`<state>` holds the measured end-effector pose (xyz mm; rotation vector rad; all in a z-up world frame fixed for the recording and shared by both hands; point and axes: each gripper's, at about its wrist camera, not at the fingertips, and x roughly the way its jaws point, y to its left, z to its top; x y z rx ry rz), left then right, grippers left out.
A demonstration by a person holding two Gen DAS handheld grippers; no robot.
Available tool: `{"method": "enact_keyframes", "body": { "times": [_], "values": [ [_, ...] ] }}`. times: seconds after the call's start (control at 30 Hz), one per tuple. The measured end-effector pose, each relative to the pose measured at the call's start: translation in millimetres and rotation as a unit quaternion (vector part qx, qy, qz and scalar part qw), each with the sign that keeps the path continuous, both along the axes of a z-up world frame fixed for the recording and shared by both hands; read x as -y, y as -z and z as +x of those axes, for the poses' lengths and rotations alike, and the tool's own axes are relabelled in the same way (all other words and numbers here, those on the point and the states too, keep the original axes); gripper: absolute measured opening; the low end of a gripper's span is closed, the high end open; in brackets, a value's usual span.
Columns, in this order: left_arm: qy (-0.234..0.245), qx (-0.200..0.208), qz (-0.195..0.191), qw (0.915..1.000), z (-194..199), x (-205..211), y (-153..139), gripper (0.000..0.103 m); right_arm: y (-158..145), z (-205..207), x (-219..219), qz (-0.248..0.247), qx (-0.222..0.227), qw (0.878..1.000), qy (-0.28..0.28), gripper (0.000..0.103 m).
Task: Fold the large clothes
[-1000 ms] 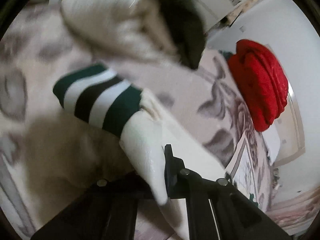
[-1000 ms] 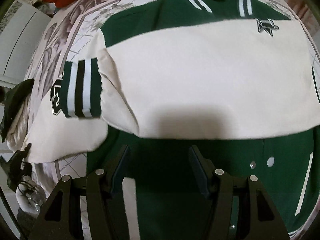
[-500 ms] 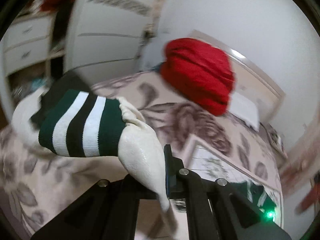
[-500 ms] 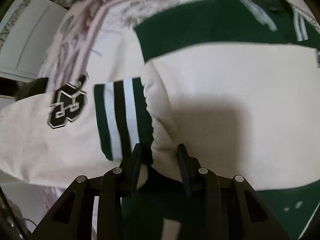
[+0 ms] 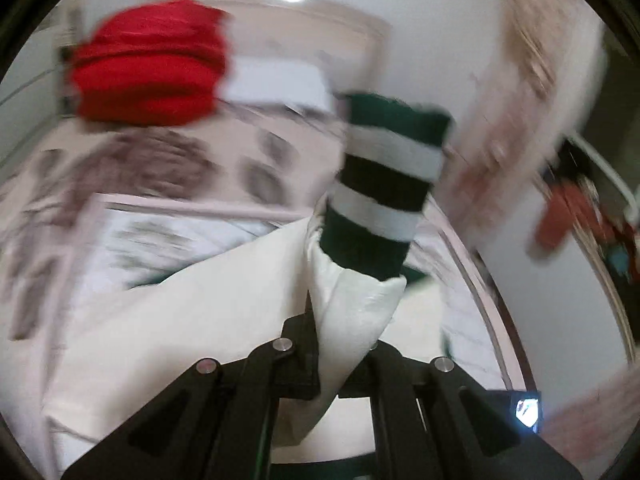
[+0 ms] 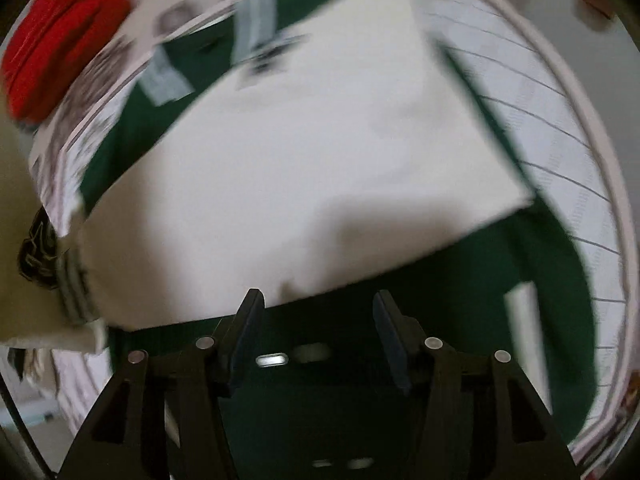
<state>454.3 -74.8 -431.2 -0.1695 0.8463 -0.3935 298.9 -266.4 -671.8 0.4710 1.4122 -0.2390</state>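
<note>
Green-cream jacket spread flat, cuff raised (striped)

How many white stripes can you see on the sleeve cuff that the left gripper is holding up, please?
2: both ring the striped cuff above the left gripper, one near its top, one lower down; the far side is hidden.

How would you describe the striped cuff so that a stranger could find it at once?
On the flowered bed lies a green and cream jacket. Its cream sleeve rises from the left gripper; the cuff tops it, the only part banded green, white and black.
</note>
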Motion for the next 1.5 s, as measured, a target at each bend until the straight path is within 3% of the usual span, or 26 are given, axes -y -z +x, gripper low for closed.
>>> {"method": "enact_keyframes", "body": {
  "times": [0.13,0.2,0.27,0.33,0.4,0.47,0.5,0.53,0.63,0.73,0.8,0.9,0.97,1.07,1.17,1.23,1.27,1.37,1.5],
  "values": [
    [0.079,-0.043,0.024,0.9957,0,104,55,0.002,14,-20,69,-0.021,-0.012,0.999,0.030,0.064],
    [0.106,-0.065,0.062,0.9903,0,143,78,0.007,24,-33,101,-0.024,-0.023,0.999,0.041,0.064],
    [0.115,-0.100,0.117,0.9813,-1,168,103,0.008,31,-43,119,-0.017,-0.030,0.998,0.049,0.064],
    [0.112,-0.106,0.151,0.9764,-2,189,112,0.009,37,-55,139,0.001,-0.031,0.998,0.059,0.064],
    [0.100,-0.083,0.145,0.9808,-7,188,105,0.013,39,-63,152,0.026,-0.028,0.997,0.066,0.065],
    [0.100,-0.071,0.137,0.9829,-11,187,98,0.020,39,-70,162,0.052,-0.022,0.996,0.075,0.074],
    [0.097,-0.068,0.140,0.9831,-13,188,93,0.029,37,-73,167,0.067,-0.018,0.994,0.079,0.076],
    [0.090,-0.066,0.148,0.9826,-15,186,87,0.047,34,-76,172,0.076,-0.014,0.993,0.085,0.076],
    [0.063,-0.079,0.157,0.9824,-10,172,81,0.079,19,-76,182,0.087,0.001,0.992,0.092,0.076],
    [0.040,-0.088,0.125,0.9874,-17,144,66,0.093,5,-64,189,0.091,0.018,0.992,0.088,0.076],
    [0.028,-0.106,0.104,0.9886,-26,123,59,0.098,-4,-48,193,0.105,0.032,0.991,0.080,0.076],
    [-0.001,-0.118,0.085,0.9894,-42,86,45,0.098,-8,-23,191,0.125,0.045,0.989,0.070,0.076],
    [-0.035,-0.115,0.091,0.9886,-50,51,36,0.098,-6,0,184,0.143,0.054,0.986,0.064,0.076],
    [-0.098,-0.112,0.136,0.9794,-49,0,36,0.098,-6,28,174,0.154,0.066,0.984,0.053,0.076],
    [-0.169,-0.115,0.202,0.9579,-37,-54,49,0.098,4,61,161,0.151,0.069,0.986,0.028,0.076],
    [-0.204,-0.122,0.218,0.9465,-28,-81,58,0.098,21,84,143,0.137,0.055,0.989,0.009,0.076],
    [-0.224,-0.125,0.220,0.9411,-23,-95,62,0.098,33,97,133,0.125,0.036,0.992,-0.002,0.072],
    [-0.266,-0.129,0.216,0.9306,-14,-119,72,0.098,33,106,117,0.046,0.039,0.998,-0.010,0.010],
    [-0.266,-0.146,0.206,0.9303,-3,-124,91,0.098,-19,89,132,-0.025,0.108,0.993,0.038,0.009]
  ]
}}
